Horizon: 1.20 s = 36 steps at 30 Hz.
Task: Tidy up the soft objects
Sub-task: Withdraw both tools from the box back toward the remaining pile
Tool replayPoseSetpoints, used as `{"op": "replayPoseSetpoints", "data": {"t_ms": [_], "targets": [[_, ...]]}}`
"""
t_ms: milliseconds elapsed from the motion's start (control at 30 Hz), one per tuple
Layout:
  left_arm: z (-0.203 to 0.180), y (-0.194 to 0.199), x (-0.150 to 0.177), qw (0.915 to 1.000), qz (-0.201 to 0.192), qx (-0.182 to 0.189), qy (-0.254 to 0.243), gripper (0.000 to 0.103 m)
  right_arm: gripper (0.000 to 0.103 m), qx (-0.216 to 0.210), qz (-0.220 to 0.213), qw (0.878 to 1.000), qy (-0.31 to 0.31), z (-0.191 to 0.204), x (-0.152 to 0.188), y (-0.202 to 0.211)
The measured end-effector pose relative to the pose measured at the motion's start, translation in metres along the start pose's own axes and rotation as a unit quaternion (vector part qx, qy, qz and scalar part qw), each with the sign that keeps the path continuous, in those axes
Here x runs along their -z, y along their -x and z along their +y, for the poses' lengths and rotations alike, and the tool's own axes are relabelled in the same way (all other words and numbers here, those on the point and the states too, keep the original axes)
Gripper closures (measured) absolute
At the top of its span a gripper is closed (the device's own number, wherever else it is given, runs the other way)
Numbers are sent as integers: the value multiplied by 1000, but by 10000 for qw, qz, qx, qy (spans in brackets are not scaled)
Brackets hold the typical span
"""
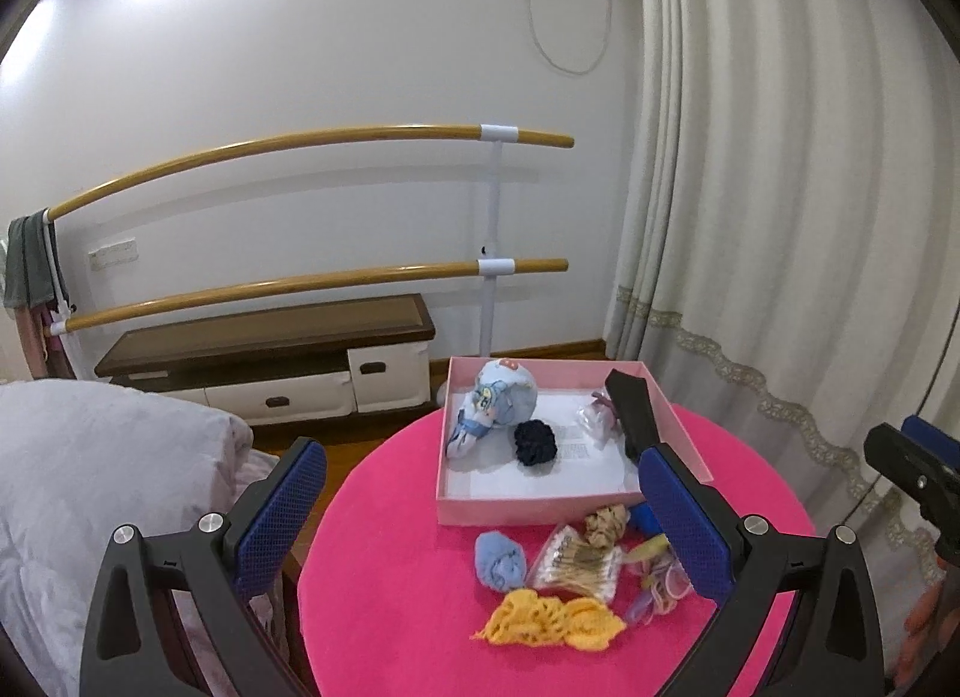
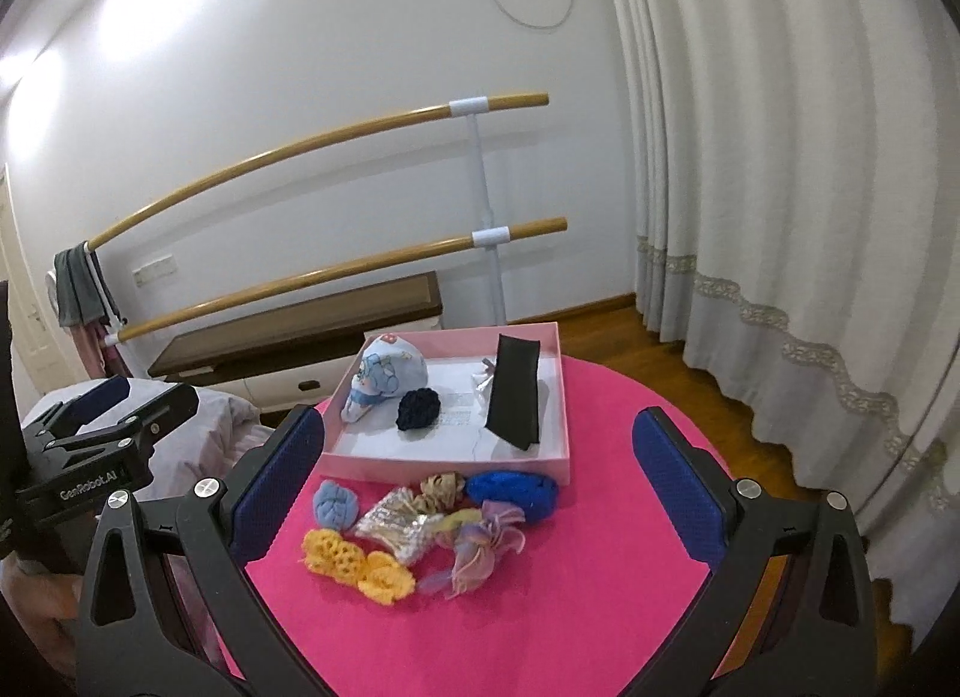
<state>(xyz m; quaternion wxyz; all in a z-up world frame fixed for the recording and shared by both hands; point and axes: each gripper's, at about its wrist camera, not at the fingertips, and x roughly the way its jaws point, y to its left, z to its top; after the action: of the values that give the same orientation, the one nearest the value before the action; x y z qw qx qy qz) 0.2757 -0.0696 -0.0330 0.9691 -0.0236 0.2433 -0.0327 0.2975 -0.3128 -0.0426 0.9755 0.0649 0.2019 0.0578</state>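
A pink box [image 1: 534, 508] [image 2: 447, 468] stands on the round pink table [image 1: 390, 607] [image 2: 540, 607]. Inside it lie a light blue printed cap [image 1: 498, 403] [image 2: 387, 376], a dark scrunchie [image 1: 536, 441] [image 2: 419, 408] and a black pouch [image 1: 633, 415] [image 2: 515, 391]. In front of the box lie a pale blue ball [image 1: 500, 560] [image 2: 336, 504], a yellow crochet piece [image 1: 552, 619] [image 2: 357, 565], a beige scrunchie [image 1: 606, 523] [image 2: 443, 490], a clear packet [image 1: 576, 565] [image 2: 393, 523], a blue cloth [image 2: 513, 490] and a lilac bundle [image 2: 486, 547]. My left gripper [image 1: 489, 523] and right gripper [image 2: 477, 487] hover open above them, holding nothing.
A bed with a grey cover [image 1: 90, 487] lies left of the table. A low wooden cabinet [image 1: 270, 361] and a two-bar wooden rail [image 1: 300, 211] stand against the wall. White curtains [image 1: 780, 217] hang at the right. The other gripper [image 2: 90, 445] shows at the left edge.
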Motion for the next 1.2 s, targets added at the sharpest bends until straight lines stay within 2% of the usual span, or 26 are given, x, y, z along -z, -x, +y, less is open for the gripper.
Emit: {"op": "replayPoseSetpoints", "data": {"t_ms": [300, 733, 900, 1200], "targets": [[-1, 37, 15, 9999, -104, -33, 69, 0, 0, 124, -11, 9998, 126, 10, 24, 21], [12, 57, 22, 9997, -132, -17, 221, 0, 0, 34, 29, 9998, 187, 17, 28, 27], [14, 52, 29, 9996, -129, -34, 233, 0, 0, 104, 42, 9997, 199, 16, 28, 25], [11, 16, 49, 9991, 398, -37, 133, 0, 0, 293, 430, 9986, 129, -3, 38, -1]]}}
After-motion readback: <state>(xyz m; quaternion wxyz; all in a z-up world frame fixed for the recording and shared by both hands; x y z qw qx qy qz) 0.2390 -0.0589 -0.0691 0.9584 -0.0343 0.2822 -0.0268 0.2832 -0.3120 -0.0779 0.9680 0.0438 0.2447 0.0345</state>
